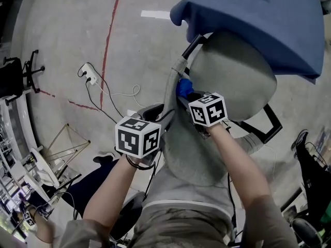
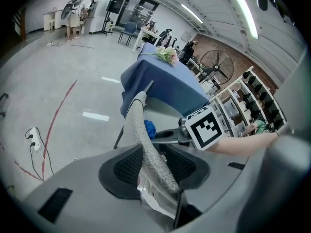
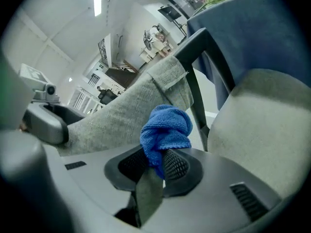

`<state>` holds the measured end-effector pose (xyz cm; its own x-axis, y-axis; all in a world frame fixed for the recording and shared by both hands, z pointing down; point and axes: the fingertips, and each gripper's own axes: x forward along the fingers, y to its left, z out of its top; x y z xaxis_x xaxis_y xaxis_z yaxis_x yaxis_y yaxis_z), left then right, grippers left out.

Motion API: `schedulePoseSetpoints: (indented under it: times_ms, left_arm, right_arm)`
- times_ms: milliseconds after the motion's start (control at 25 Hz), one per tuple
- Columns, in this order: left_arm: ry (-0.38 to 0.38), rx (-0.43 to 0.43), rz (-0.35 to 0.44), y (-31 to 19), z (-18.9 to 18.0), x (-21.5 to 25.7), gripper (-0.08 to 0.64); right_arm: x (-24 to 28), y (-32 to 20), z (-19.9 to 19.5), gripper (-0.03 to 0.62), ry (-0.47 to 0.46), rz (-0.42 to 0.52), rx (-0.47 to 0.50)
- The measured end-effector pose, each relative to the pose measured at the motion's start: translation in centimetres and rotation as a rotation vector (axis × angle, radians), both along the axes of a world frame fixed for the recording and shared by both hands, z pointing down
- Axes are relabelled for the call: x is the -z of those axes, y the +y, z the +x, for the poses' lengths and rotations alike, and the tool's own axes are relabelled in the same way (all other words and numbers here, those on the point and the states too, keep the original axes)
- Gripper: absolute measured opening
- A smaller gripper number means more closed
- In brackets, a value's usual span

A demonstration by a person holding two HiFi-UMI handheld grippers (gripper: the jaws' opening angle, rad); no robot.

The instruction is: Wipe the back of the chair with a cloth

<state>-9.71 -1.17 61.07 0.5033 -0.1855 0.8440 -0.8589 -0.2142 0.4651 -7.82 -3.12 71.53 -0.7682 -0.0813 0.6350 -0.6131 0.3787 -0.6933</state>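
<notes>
**Inspector A:** Wiping begun?

**Inspector B:** Barely, by appearance. The blue cloth [image 3: 165,130] sits bunched at the chair back [image 3: 121,115], clenched in the right gripper [image 3: 155,164]. The left gripper [image 2: 153,166] straddles the top edge, jaws apart. Most of the back likely remains.

Three cameras on one chair: one overhead, two riding low and close.
The head view looks steeply down onto the grey fabric chair back [image 1: 189,149]. The left gripper view sits right against its top edge and faces along it toward the blue-draped desk [image 2: 165,84]. The right gripper view looks up along the opposite face, the bunched blue microfibre cloth [image 3: 165,130] very near its lens. All three views share chair back, cloth and desk.
</notes>
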Motion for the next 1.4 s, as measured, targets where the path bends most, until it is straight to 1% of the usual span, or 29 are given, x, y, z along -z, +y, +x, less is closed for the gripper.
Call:
schedulePoseSetpoints:
  times_ms: [160, 280, 360, 480, 600, 720, 800, 880, 1000, 1040, 1080, 1200, 1280, 1320, 1400]
  left_arm:
    - [0.005, 0.008, -0.005, -0.1, -0.1, 0.0, 0.17]
    - [0.003, 0.007, -0.006, -0.2, 0.0, 0.0, 0.169]
    - [0.001, 0.005, -0.007, -0.1, 0.0, 0.0, 0.169]
    - [0.001, 0.007, -0.008, -0.1, -0.1, -0.1, 0.167]
    - [0.007, 0.013, -0.009, -0.2, -0.1, -0.1, 0.167]
    - [0.014, 0.017, -0.012, -0.3, -0.1, 0.0, 0.167]
    - [0.014, 0.021, -0.012, -0.2, -0.1, 0.0, 0.167]
    - [0.01, 0.026, -0.007, -0.2, -0.1, 0.1, 0.166]
    - [0.009, 0.031, -0.001, -0.3, 0.1, 0.1, 0.164]
    - [0.01, 0.032, -0.001, -0.2, 0.1, 0.1, 0.164]
    - [0.01, 0.033, 0.0, -0.1, 0.1, 0.2, 0.164]
    - [0.015, 0.035, 0.0, -0.1, 0.0, 0.2, 0.164]
    - [0.019, 0.033, 0.0, -0.2, 0.1, 0.1, 0.164]
    - [0.021, 0.033, 0.0, -0.2, 0.2, 0.0, 0.164]
    - [0.026, 0.033, -0.003, -0.2, 0.2, 0.0, 0.164]
  right_arm:
    - [-0.3, 3.9, 0.9, 0.081, 0.01, -0.036, 0.141]
    - [-0.7, 8.0, 2.9, 0.08, 0.046, -0.067, 0.272]
    - [-1.2, 11.0, 4.9, 0.078, 0.078, -0.1, 0.359]
    - [-1.6, 15.0, 8.9, 0.077, 0.129, -0.167, 0.455]
    - [-1.9, 17.9, 13.8, 0.077, 0.229, -0.223, 0.569]
    - [-1.8, 19.1, 19.0, 0.075, 0.348, -0.271, 0.661]
    - [-1.4, 19.1, 21.4, 0.072, 0.389, -0.294, 0.681]
    - [-0.9, 19.1, 22.1, 0.071, 0.416, -0.317, 0.699]
    - [-0.9, 19.5, 21.9, 0.071, 0.485, -0.31, 0.793]
    - [-0.9, 19.6, 21.3, 0.071, 0.479, -0.305, 0.797]
    - [-0.9, 19.6, 20.4, 0.071, 0.449, -0.303, 0.783]
    - [0.0, 19.0, 15.9, 0.072, 0.285, -0.296, 0.686]
    - [0.7, 17.9, 12.4, 0.072, 0.178, -0.275, 0.63]
    - [1.0, 17.1, 10.7, 0.072, 0.138, -0.26, 0.607]
    - [1.6, 14.9, 7.2, 0.071, 0.086, -0.215, 0.57]
